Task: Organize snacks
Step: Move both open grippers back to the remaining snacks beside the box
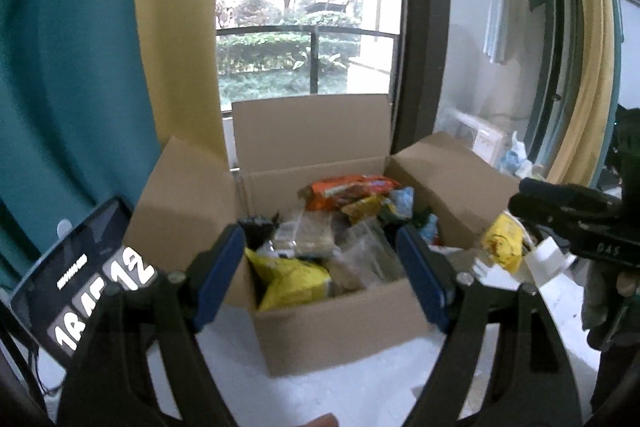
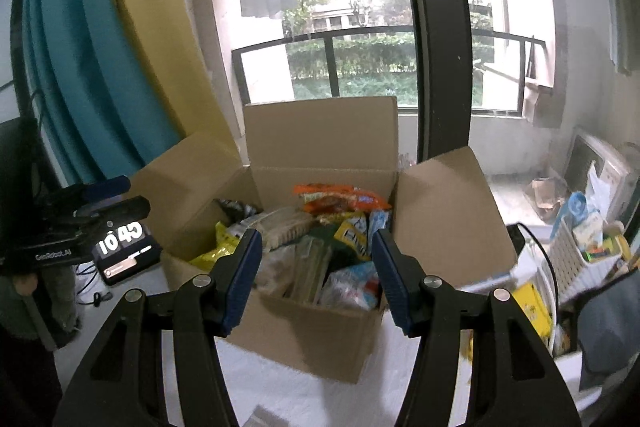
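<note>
An open cardboard box [image 1: 340, 323] [image 2: 312, 331] stands on the white tabletop with its flaps up, packed with snacks. An orange packet [image 1: 352, 189] [image 2: 340, 197] lies at the back. A yellow bag [image 1: 292, 279] [image 2: 218, 247] sits at the front left, with clear packs of beige biscuits [image 1: 308, 235] in the middle. A blue-and-white packet [image 2: 352, 287] lies at the near right. My left gripper [image 1: 322, 231] hovers open before the box's near wall, nothing between its blue pads. My right gripper [image 2: 316, 237] hangs open and empty in front of the box.
A tablet showing a clock [image 1: 72, 279] [image 2: 124, 247] leans left of the box. To the right stand a white rack [image 2: 576, 259] with small items, a yellow packet [image 1: 502, 241] and a yellow carton [image 2: 532, 307]. Behind are the window's black frame [image 2: 436, 67] and teal and yellow curtains.
</note>
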`<state>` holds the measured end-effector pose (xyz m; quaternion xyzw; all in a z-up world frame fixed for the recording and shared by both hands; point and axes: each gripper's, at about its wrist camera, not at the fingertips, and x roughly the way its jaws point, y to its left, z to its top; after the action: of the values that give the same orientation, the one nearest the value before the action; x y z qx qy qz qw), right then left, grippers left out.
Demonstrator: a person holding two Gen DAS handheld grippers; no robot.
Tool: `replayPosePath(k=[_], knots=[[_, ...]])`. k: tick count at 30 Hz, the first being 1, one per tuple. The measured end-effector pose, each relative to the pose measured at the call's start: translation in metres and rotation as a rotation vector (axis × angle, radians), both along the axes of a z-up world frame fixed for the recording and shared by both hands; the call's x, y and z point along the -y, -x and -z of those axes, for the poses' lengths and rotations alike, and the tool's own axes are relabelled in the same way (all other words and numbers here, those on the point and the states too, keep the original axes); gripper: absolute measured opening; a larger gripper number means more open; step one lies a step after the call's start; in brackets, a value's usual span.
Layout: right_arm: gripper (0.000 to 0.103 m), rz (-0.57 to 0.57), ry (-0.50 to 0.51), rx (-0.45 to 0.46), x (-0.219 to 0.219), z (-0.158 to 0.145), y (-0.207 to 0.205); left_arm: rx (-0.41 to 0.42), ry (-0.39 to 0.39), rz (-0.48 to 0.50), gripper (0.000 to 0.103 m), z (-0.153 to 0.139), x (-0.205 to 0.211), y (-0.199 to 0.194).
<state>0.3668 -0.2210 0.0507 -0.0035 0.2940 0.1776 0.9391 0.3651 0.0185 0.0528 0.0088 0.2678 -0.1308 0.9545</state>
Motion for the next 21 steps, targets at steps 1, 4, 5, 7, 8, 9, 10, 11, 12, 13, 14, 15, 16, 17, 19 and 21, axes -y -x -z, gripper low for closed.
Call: replayPosePath(k=[1, 4, 5, 7, 8, 9, 10, 11, 12, 13, 14, 15, 16, 17, 19, 21], knots=[[0.060, -0.002, -0.002, -0.003, 0.000, 0.000, 0.004, -0.004, 0.002, 0.002, 0.080, 0.001, 0.001, 0.006], [0.060, -0.010, -0.011, -0.009, -0.001, 0.003, 0.019, -0.011, 0.010, 0.010, 0.080, 0.006, 0.002, 0.024], [0.060, -0.013, -0.013, -0.013, -0.001, 0.004, 0.025, -0.015, 0.014, 0.011, 0.080, 0.007, 0.002, 0.030], [0.060, -0.019, -0.017, -0.024, -0.001, 0.008, 0.036, -0.023, 0.025, 0.011, 0.080, 0.013, 0.002, 0.044], [0.060, -0.022, -0.017, -0.027, -0.002, 0.009, 0.040, -0.026, 0.027, 0.011, 0.080, 0.015, 0.002, 0.049], [0.060, -0.025, -0.016, -0.035, -0.003, 0.012, 0.046, -0.028, 0.030, 0.007, 0.080, 0.017, 0.001, 0.056], [0.060, -0.028, -0.014, -0.040, -0.004, 0.014, 0.050, -0.030, 0.029, 0.005, 0.080, 0.020, 0.002, 0.063], [0.060, -0.032, -0.014, -0.045, -0.005, 0.016, 0.055, -0.033, 0.028, 0.004, 0.080, 0.022, 0.002, 0.070], [0.060, -0.034, -0.016, -0.051, -0.006, 0.019, 0.061, -0.036, 0.029, 0.002, 0.080, 0.024, 0.002, 0.075], [0.060, -0.037, -0.018, -0.057, -0.007, 0.022, 0.066, -0.039, 0.029, 0.002, 0.080, 0.027, 0.003, 0.080], [0.060, -0.040, -0.019, -0.061, -0.006, 0.023, 0.071, -0.044, 0.030, 0.003, 0.080, 0.030, 0.004, 0.086], [0.060, -0.042, -0.020, -0.067, -0.006, 0.026, 0.076, -0.048, 0.031, 0.003, 0.080, 0.032, 0.004, 0.091], [0.060, -0.043, -0.019, -0.073, -0.006, 0.028, 0.081, -0.055, 0.034, 0.007, 0.080, 0.036, 0.005, 0.097], [0.060, -0.044, -0.021, -0.077, -0.006, 0.029, 0.084, -0.059, 0.035, 0.009, 0.080, 0.038, 0.005, 0.100], [0.060, -0.046, -0.022, -0.087, -0.006, 0.034, 0.093, -0.072, 0.040, 0.007, 0.080, 0.046, 0.005, 0.109], [0.060, -0.048, -0.026, -0.097, -0.005, 0.037, 0.100, -0.085, 0.050, 0.005, 0.080, 0.052, 0.004, 0.116]])
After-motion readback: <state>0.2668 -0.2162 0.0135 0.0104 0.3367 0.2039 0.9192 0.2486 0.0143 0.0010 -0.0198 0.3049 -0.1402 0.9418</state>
